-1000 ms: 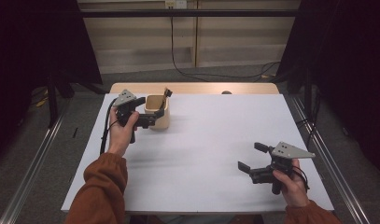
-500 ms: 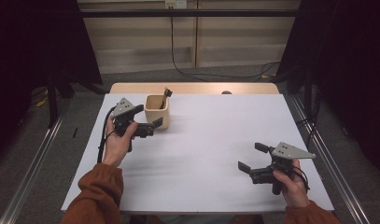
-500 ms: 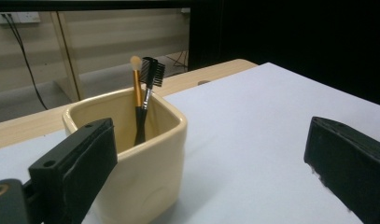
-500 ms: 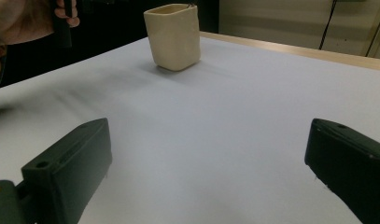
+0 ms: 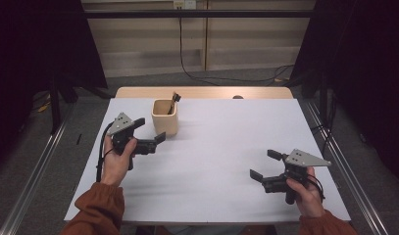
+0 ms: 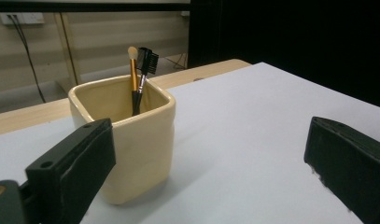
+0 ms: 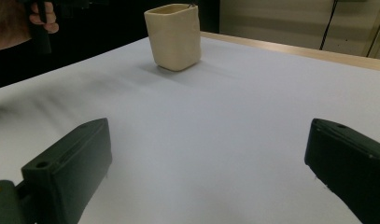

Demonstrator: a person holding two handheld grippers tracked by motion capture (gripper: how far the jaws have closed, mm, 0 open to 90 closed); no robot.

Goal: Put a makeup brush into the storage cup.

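Left tongs beside the cup, nothing gripped yet.

I hold the left gripper point(image 5: 148, 133) spread wide and empty, just off the cream cup point(image 5: 165, 117) at its 8 o'clock in the high view; in the left gripper view the cup point(image 6: 124, 149) sits near one jaw rather than between the two. The cup stands upright toward the table's 11 o'clock, with a gold-handled brush point(image 6: 133, 77) and a black comb brush point(image 6: 145, 70) leaning inside. My right gripper point(image 5: 268, 165) rests spread and empty around 4 o'clock, well apart. I judge this the approach step. Next I'd need to swing left to centre the cup between the jaws, or rise over the rim for a brush handle.
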